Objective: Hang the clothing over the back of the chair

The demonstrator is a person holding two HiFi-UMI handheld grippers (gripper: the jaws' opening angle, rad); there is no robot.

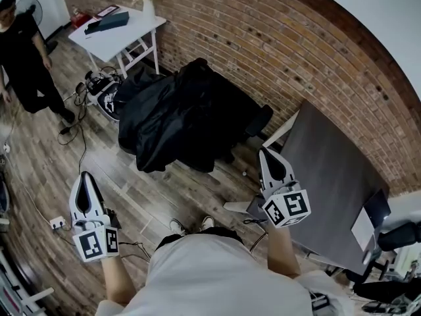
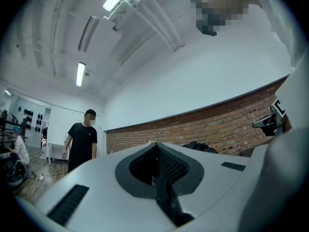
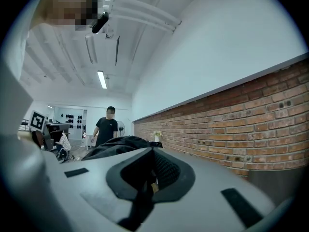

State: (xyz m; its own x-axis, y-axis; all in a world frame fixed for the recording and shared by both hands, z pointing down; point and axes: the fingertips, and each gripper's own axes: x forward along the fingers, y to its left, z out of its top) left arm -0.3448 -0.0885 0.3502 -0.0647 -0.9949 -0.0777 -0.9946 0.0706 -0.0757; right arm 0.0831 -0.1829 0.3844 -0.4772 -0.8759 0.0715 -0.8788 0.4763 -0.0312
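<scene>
Black clothing [image 1: 181,114] is draped in a heap over the chair [image 1: 258,120], by the brick wall [image 1: 276,51]. The chair is almost fully covered, only a dark side part shows. Left gripper [image 1: 84,180] and right gripper [image 1: 267,155] are both clenched and empty, held well short of it. Floor cables [image 1: 79,120] left, grey table [image 1: 329,170] right. White table [image 1: 122,35] and person [image 1: 23,58] behind.

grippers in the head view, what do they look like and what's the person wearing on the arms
The left gripper and right gripper match: pale grey shells that taper to a point, each with a dark teardrop-shaped opening on top. Each carries a white cube with black square markers at the hand end. The person wears a light short-sleeved shirt, so no sleeves cover the forearms.
</scene>
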